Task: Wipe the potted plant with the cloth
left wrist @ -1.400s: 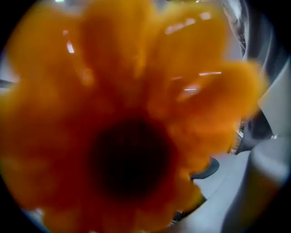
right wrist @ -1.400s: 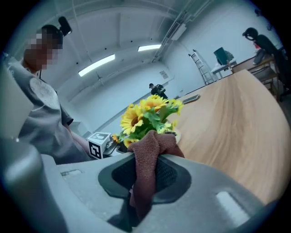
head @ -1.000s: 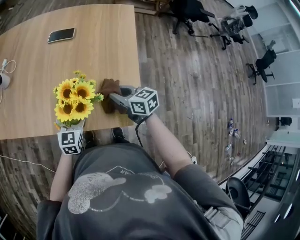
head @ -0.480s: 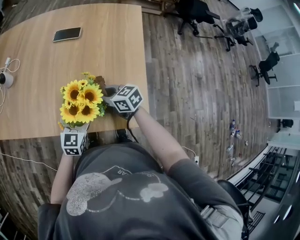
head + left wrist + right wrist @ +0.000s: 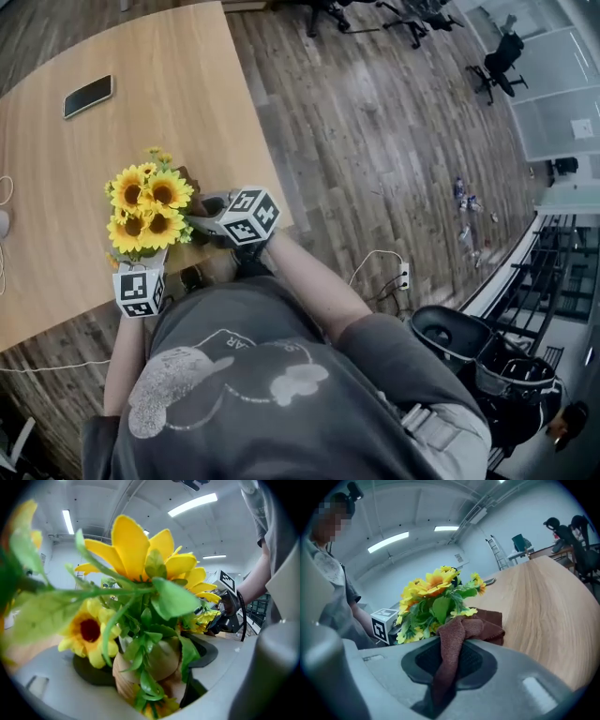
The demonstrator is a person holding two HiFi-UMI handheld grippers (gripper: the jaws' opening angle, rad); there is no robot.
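Note:
A potted plant of yellow sunflowers [image 5: 145,208] stands near the table's front edge. Its beige pot [image 5: 161,660] sits between the left gripper's [image 5: 141,257] jaws, which grip it from the near side. In the head view the blooms hide the pot. My right gripper [image 5: 202,218] is shut on a brown cloth [image 5: 457,634] and holds it against the leaves and flowers [image 5: 433,602] on the plant's right side. In the right gripper view the cloth bunches out past the jaws and hangs down between them.
The plant stands on a wooden table [image 5: 187,84], whose right edge is just beyond the right gripper. A dark phone [image 5: 88,96] lies farther back on it. Wood flooring, a power strip [image 5: 403,277] and office chairs [image 5: 502,56] lie to the right.
My right gripper has moved left with the cloth, from beside the plant up against its flowers. The left gripper has stayed on the pot. The head view has shifted.

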